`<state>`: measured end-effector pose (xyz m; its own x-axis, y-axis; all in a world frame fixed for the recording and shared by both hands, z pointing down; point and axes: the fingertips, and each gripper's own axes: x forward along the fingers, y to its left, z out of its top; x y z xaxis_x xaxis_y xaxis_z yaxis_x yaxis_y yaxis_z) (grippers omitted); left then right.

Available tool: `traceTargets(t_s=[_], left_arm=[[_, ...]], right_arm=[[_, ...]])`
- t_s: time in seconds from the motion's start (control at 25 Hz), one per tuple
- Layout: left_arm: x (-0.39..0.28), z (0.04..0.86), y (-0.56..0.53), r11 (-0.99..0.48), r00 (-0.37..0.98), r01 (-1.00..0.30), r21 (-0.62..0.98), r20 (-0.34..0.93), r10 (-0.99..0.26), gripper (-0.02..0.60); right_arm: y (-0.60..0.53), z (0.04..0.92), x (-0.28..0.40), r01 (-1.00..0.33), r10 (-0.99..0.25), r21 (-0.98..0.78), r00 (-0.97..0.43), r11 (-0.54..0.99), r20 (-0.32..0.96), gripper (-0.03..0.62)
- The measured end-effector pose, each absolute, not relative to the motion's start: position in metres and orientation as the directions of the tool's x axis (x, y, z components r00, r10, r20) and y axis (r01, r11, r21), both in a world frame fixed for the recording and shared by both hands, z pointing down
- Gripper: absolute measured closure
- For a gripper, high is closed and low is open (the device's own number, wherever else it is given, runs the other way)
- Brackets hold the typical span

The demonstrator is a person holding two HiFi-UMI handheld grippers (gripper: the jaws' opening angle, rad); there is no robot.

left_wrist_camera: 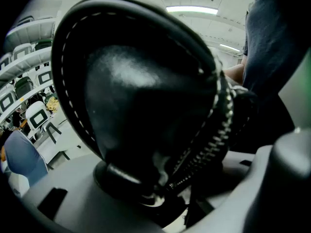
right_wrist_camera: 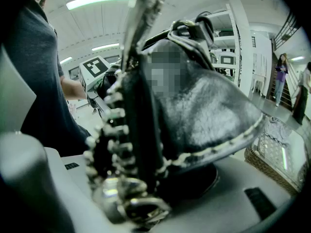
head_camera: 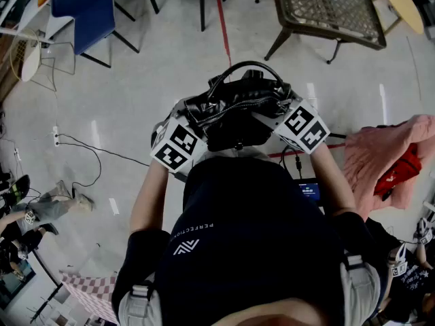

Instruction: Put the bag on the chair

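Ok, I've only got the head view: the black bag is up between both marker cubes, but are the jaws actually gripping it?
Observer: Yes for the left. The left gripper view shows the left gripper clamped on one end of the bag, beside its zipper.
Operator: And the right one?
Observer: The right gripper view shows the right gripper clamped on the opposite end, by a metal ring.
Operator: Anything beyond the bag on the left side?
Observer: Several white chairs stand in the background there.
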<state>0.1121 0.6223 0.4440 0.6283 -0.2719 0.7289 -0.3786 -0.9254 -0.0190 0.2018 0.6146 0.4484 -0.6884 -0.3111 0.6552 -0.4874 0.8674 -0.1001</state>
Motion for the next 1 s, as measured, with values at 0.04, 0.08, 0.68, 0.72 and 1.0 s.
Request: traceTargets(t_s=[0.04,0.08,0.68,0.72,1.0], left_arm=[[0.113,0.446,0.622,-0.926,0.63,-0.378,-0.018,0.728,-0.272,0.298],[0.113,0.448,0.622,-0.926,0.631,-0.378,-0.018,0.726,-0.272,0.298],[0.091,0.456,0.612,-0.924,0.637,-0.383,0.005,0.725,-0.26,0.298],[0.09,0.456,0.608,-0.923,0.636,-0.385,0.008,0.727,-0.259,0.298],[0.054,0.454,0.559,-0.922,0.663,-0.388,0.021,0.701,-0.263,0.298]], right_arm=[[0.615,0.45,0.202,-0.486,-0.31,-0.101,-0.689,0.868,0.655,0.356],[0.615,0.452,0.202,-0.485,-0.308,-0.102,-0.69,0.869,0.655,0.356],[0.605,0.46,0.18,-0.467,-0.283,-0.114,-0.694,0.877,0.662,0.353],[0.601,0.46,0.179,-0.466,-0.28,-0.118,-0.694,0.877,0.663,0.353],[0.553,0.453,0.146,-0.452,-0.265,-0.113,-0.688,0.885,0.676,0.353]])
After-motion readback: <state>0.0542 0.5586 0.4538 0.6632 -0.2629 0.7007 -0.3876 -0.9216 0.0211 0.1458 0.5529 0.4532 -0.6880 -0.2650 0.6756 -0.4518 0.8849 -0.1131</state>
